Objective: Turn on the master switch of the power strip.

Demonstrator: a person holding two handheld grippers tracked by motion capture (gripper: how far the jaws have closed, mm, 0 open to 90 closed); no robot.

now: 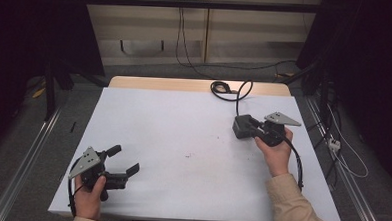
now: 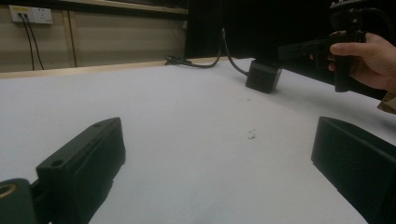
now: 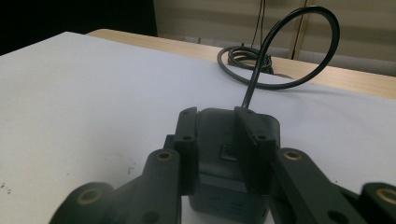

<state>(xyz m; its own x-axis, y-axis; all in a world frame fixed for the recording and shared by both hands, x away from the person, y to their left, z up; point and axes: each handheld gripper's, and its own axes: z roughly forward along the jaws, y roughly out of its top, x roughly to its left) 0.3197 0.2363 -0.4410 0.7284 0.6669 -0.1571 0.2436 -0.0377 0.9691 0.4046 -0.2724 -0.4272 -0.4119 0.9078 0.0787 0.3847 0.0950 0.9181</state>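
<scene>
Two grippers are seen over a white table (image 1: 183, 135), one in each of a person's hands. The right gripper (image 1: 251, 127) is held toward the far right part of the table, and its jaws are set on either side of a dark grey power adapter (image 1: 242, 125) that stands on the white surface. In the right gripper view the right gripper (image 3: 219, 140) is seen with both pads flat along the sides of the power adapter (image 3: 229, 186); whether they press on it or only flank it cannot be told from the pictures. A small button is visible on the adapter's near face between the pads. A black cable (image 3: 285, 51) is seen rising from the top of the adapter, arching up in a loop and running back to a coil (image 3: 247, 58) laid on the bare wooden strip (image 3: 355, 77) at the table's far edge.

The left gripper (image 1: 122, 160) is held low at the near left corner of the table, well apart from the adapter. Its jaws are spread wide, with nothing between them. In the left gripper view the left gripper (image 2: 219, 158) is shown with bare white surface between its two black jaws, and a few small dark specks (image 2: 251, 135) are seen on the table beyond them
</scene>
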